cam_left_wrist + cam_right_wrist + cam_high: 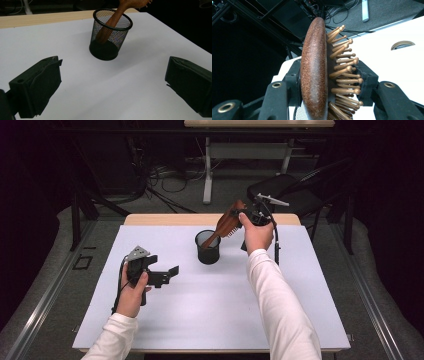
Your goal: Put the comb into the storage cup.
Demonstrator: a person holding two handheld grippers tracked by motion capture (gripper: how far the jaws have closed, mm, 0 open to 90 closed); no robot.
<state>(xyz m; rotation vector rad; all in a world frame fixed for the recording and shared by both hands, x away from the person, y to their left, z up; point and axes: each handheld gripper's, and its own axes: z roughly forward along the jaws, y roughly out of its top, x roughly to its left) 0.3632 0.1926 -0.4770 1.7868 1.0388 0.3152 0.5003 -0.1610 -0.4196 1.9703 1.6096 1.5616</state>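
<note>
1 hairbrush (229, 223) clamped in right gripper (248, 215) jaws, handle inside 1 mesh cup (207, 248); left gripper (167, 274) jaws released.

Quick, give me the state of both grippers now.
Left gripper: open, holding nothing.
Right gripper: fingers shut on the wooden hairbrush, its handle in the mesh cup.

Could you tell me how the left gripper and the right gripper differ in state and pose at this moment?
The left gripper is open with nothing between its jaws, while the right gripper is shut on the head of the wooden hairbrush. The left gripper sits low over the white table, whereas the right gripper is raised above the black mesh cup, the brush handle reaching into it. Both are black, hand-held, two-jaw grippers.
</note>
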